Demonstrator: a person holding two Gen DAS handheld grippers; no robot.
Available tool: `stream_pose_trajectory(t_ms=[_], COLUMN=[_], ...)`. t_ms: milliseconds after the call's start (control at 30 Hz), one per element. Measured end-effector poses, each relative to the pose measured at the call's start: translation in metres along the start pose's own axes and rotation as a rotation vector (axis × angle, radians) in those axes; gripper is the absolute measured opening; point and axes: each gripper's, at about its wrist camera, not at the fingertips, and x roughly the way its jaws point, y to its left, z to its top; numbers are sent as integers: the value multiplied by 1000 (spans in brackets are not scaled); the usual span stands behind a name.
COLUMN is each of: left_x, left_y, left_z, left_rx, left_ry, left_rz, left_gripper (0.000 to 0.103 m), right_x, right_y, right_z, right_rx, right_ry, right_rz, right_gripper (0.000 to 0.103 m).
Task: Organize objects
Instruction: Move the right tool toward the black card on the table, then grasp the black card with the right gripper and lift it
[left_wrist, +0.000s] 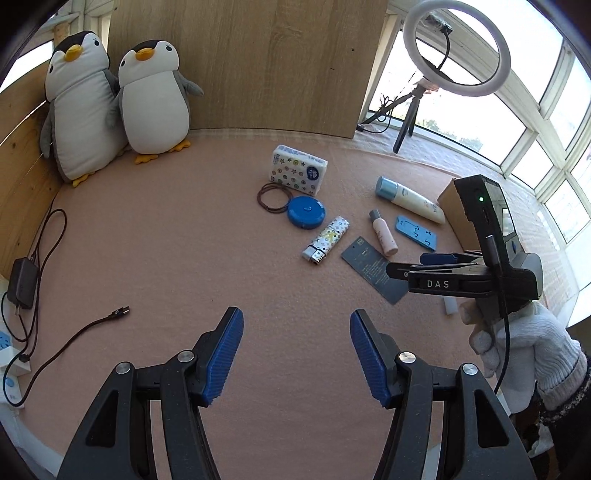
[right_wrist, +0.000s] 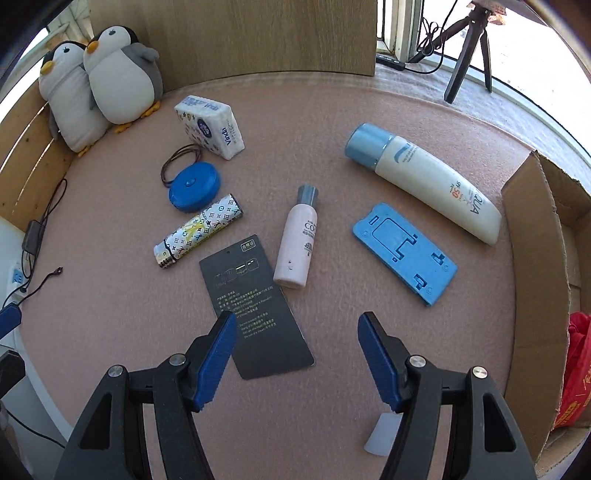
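Small objects lie scattered on a pink felt table: a tissue pack (right_wrist: 210, 125), a blue round tape measure (right_wrist: 194, 186), a patterned lighter (right_wrist: 199, 230), a dark card (right_wrist: 255, 306), a small pink bottle (right_wrist: 297, 243), a blue plastic holder (right_wrist: 404, 253) and a white sunscreen tube (right_wrist: 424, 181). My right gripper (right_wrist: 297, 354) is open and empty, hovering just above the dark card's near end. My left gripper (left_wrist: 297, 356) is open and empty over bare felt, nearer than the objects. The right gripper also shows from the side in the left wrist view (left_wrist: 406, 271).
A cardboard box (right_wrist: 535, 258) stands open at the right edge. Two plush penguins (left_wrist: 110, 107) lean against the wooden back panel at the far left. A loose cable (left_wrist: 74, 339) and charger (left_wrist: 22, 282) lie at the left. A ring light on a tripod (left_wrist: 456, 48) stands behind.
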Motion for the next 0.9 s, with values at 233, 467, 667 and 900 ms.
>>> stream_pose_trajectory(t_ms=[233,467,667,900], left_x=[1,4,5,5], left_y=[3,9,13,19], left_z=[6,5,3,1], left_rx=[14,1,-11,-34], left_ry=[-14,-7,-3,-5], left_rz=[40,24,22,22], left_gripper=[64,64,64,64], right_x=[13,15,19,25], right_y=[-2,6,24,54], right_z=[2,4,7,9], right_rx=[20,9,-34,-154], right_ry=[25,29,39,53], right_rz=[-13,-5,-1,-61], right_gripper=[64,64,65,64])
